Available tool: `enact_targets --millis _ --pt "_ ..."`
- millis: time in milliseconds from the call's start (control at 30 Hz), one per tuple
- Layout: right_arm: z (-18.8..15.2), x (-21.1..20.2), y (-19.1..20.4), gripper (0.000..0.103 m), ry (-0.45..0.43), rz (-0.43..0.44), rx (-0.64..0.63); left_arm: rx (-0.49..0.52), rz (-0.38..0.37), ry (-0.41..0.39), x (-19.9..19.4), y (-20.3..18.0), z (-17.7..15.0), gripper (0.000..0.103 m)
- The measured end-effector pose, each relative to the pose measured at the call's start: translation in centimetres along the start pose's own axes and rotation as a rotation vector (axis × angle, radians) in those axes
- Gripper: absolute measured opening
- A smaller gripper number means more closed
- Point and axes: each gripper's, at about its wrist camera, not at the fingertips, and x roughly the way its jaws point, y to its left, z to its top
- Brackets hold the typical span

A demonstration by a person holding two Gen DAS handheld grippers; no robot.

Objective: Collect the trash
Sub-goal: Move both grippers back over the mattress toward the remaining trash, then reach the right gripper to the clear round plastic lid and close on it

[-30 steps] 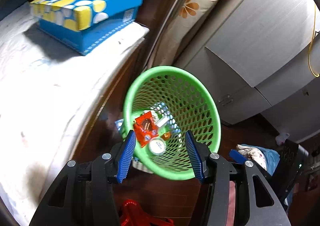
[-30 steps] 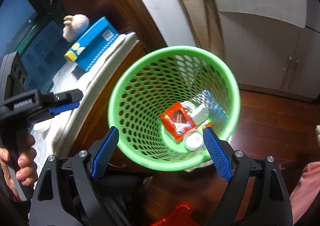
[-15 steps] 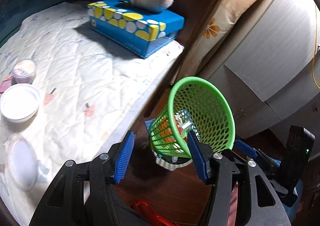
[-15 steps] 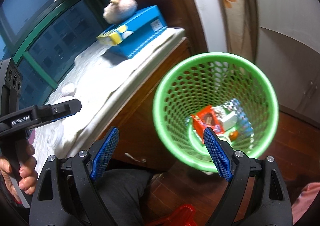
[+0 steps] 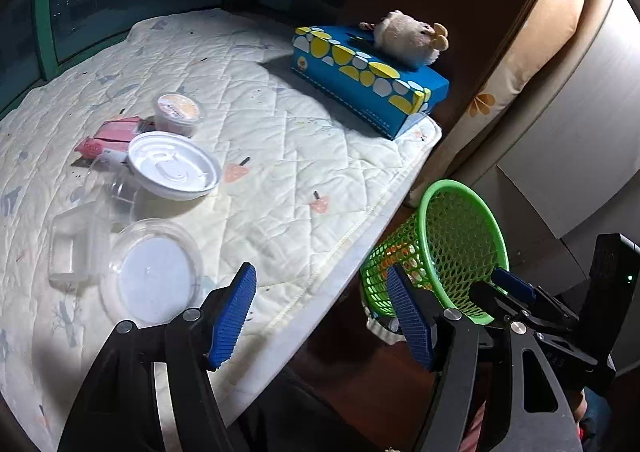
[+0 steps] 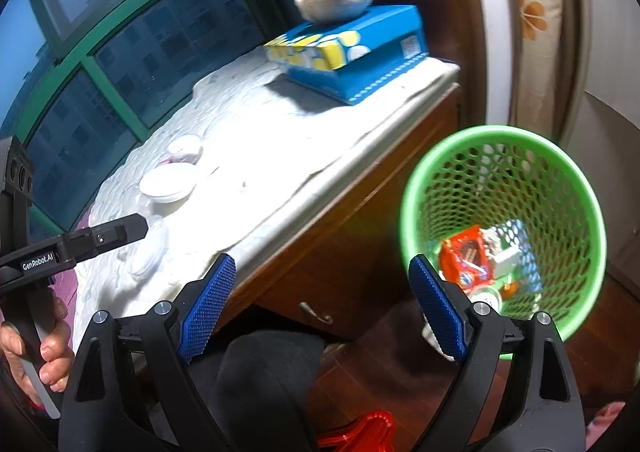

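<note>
L gripper (image 5: 322, 316): held low at the quilted pad (image 5: 280, 180) edge, aimed across it; jaws spread wide, nothing btwn them. R gripper (image 6: 320, 308): held over the floor beside the cabinet, jaws spread wide, empty.
Clear round lid (image 5: 152, 272): nearest on pad, just ahead of L gripper. Clear tub (image 5: 76, 248): beside lid.
White bowl (image 5: 174, 166), small cup (image 5: 178, 114), pink wrapper (image 5: 110, 136): mid-pad, clustered.
Green basket (image 6: 504, 220): on floor off pad's edge; holds red wrapper (image 6: 464, 256) + other bits.
Blue tissue box (image 5: 368, 80): far corner, plush toy (image 5: 408, 38) on top.

green basket (image 6: 500, 140) holding wrappers (image 6: 466, 256), floor
</note>
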Motion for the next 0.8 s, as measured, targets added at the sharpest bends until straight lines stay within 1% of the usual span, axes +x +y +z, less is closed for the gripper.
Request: enact_targets --millis 267,300,333,367,533,733,800 --pt "0.7 1.3 3.2 0.089 0.024 0.050 -0.055 -0.097 0.062 -0.034 -2.5 5.1 -1.5 0.072" --pt "0.7 1.5 3.5 0.089 0.025 0.054 -0.060 -0.113 0.067 -0.038 -2.8 5.7 -1.7 0.073" --pt "0.8 1.6 3.8 0.089 0.028 0.058 -0.068 -0.127 0.075 -0.042 -3.0 6.3 -1.9 0.077" --pt "0.9 1.8 4.1 0.089 0.033 0.062 -0.077 -0.142 0.083 -0.047 -3.3 6.9 -2.2 0.079" --pt "0.8 2.6 5.8 0.089 0.051 0.086 -0.117 -0.197 0.118 -0.051 -4.1 9.7 -3.4 0.079" --pt "0.5 3.9 8.6 0.089 0.080 0.122 -0.177 -0.286 0.142 -0.046 -4.9 13.2 -4.8 0.079" --pt "0.4 4.4 9.6 0.091 0.090 0.130 -0.203 -0.307 0.151 -0.048 -5.2 14.0 -5.0 0.079"
